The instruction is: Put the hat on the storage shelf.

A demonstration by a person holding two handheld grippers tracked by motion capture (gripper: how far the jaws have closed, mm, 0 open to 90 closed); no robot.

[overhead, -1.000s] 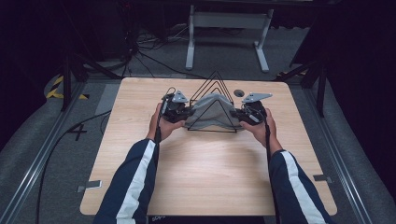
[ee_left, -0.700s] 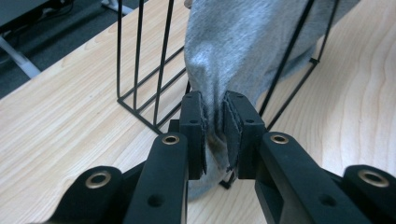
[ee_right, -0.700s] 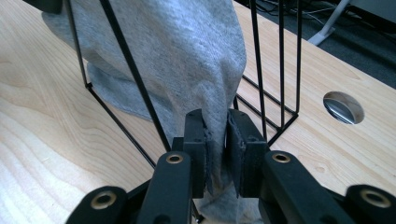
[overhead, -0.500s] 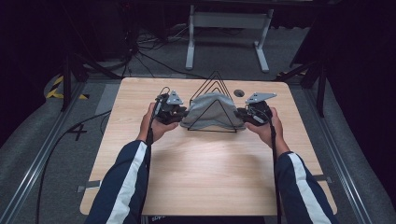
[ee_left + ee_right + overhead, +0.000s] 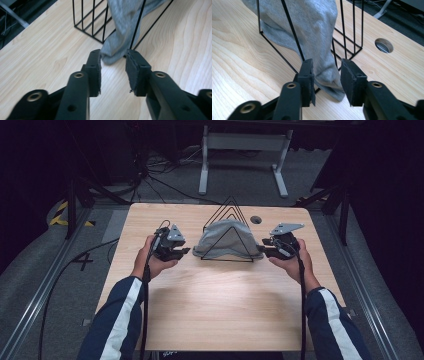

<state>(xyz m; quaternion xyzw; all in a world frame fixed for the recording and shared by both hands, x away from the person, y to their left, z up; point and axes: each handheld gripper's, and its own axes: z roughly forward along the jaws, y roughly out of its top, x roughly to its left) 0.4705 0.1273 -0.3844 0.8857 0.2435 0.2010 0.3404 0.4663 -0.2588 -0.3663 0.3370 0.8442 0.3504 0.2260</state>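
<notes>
Cloth (image 5: 226, 240) draped over wire rack (image 5: 230, 206) mid-table (image 5: 215, 300); hole (image 5: 256, 219) behind-right, seemingly near rack.

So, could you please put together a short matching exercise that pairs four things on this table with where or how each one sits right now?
Things:
1. grey cloth
2. black wire rack
3. left gripper
4. round hole in the tabletop

States:
A. stands upright near the table's far edge
B. draped over the rack, ends on the table
C. behind the rack, toward the right gripper's side
D. jaws apart, at one end of the cloth

Pairs: 1-B, 2-A, 3-D, 4-C
</notes>
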